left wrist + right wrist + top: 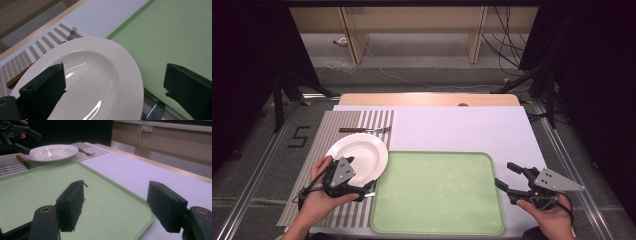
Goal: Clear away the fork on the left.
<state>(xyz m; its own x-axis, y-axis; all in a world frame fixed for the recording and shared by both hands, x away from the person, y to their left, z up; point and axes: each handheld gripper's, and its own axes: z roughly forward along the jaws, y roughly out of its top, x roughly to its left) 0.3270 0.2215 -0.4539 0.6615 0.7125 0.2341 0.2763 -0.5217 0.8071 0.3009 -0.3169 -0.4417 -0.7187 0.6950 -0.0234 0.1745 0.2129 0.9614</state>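
Observation:
A white plate (359, 150) lies on a striped placemat (337, 125) left of a green tray (437, 192). My left gripper (359, 177) hovers over the plate's near edge, its jaws wide open. In the left gripper view the plate (95, 75) lies below and between the open jaws of that gripper (115, 72), and nothing is gripped. My right gripper (504, 174) is at the tray's right edge, open and holding nothing. In the right gripper view its jaws (116, 185) point across the tray (37, 187) toward the plate (50, 152).
A wooden-handled fork (364, 130) lies behind the plate on the placemat. A knife (155, 112) lies between plate and tray, its handle (22, 161) also seen from the right gripper. A pale mat (462, 127) covers the table behind the tray.

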